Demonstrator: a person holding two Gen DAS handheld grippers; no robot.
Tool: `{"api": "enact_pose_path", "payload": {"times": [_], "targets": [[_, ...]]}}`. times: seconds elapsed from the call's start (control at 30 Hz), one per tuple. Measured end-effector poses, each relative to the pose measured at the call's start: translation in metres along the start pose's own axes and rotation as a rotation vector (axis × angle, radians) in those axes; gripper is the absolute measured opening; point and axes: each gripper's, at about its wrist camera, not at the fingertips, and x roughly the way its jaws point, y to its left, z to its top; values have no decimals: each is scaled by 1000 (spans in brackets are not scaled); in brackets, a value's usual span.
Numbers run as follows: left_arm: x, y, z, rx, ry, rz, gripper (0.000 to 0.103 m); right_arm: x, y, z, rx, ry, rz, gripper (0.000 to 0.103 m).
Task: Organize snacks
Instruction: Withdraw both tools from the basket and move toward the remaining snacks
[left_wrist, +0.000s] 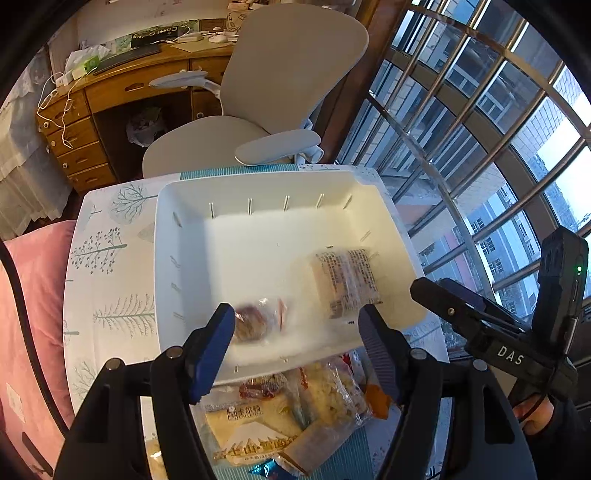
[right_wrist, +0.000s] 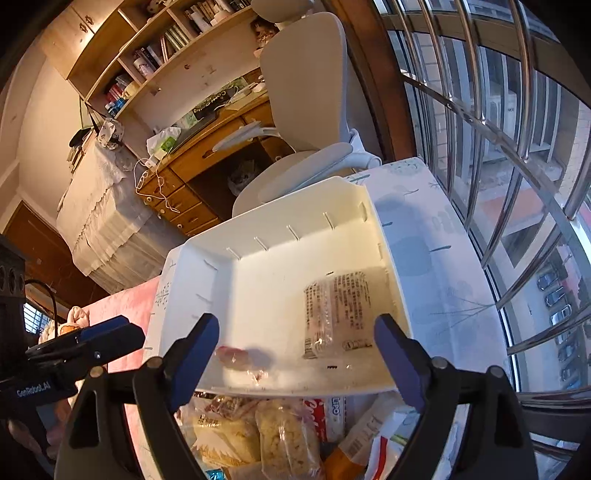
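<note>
A white plastic bin (left_wrist: 184, 229) (right_wrist: 258, 229) stands on the patterned table. Inside lie a clear-wrapped pale snack with printed text (left_wrist: 345, 280) (right_wrist: 338, 310) at the right and a small reddish-brown wrapped snack (left_wrist: 255, 319) (right_wrist: 236, 356) near the front wall. My left gripper (left_wrist: 295, 343) is open and empty, over the bin's front edge. My right gripper (right_wrist: 295, 358) is open and empty, also over the front edge; it shows at the right of the left wrist view (left_wrist: 480, 314). A pile of snack packets (left_wrist: 288, 417) (right_wrist: 266, 432) lies on the table in front of the bin.
A grey office chair (left_wrist: 280, 85) (right_wrist: 306, 110) stands behind the table, with a wooden desk (left_wrist: 110, 96) beyond. Barred windows (left_wrist: 480, 129) (right_wrist: 498, 147) run along the right. A pink cushion (left_wrist: 33, 302) lies at the left of the table.
</note>
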Motion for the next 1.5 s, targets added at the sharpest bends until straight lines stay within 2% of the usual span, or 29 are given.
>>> {"api": "enact_pose_path", "payload": {"times": [0.17, 0.3, 0.6, 0.8, 1.17, 1.5], "targets": [[-15, -2, -16, 17, -2, -17, 68, -17, 13, -12, -37, -41, 6, 87], [-31, -1, -34, 33, -15, -35, 68, -30, 25, -26, -57, -65, -30, 87], [-69, 10, -89, 77, -37, -70, 70, -56, 55, -90, -76, -93, -122, 87], [-81, 22, -126, 70, -23, -93, 72, -68, 67, -132, -81, -91, -194, 87], [-73, 41, -184, -26, 47, -79, 75, -87, 57, -196, -41, -62, -316, 87], [-41, 48, -210, -131, 137, -4, 75, -100, 19, -208, -44, -20, -376, 87]]}}
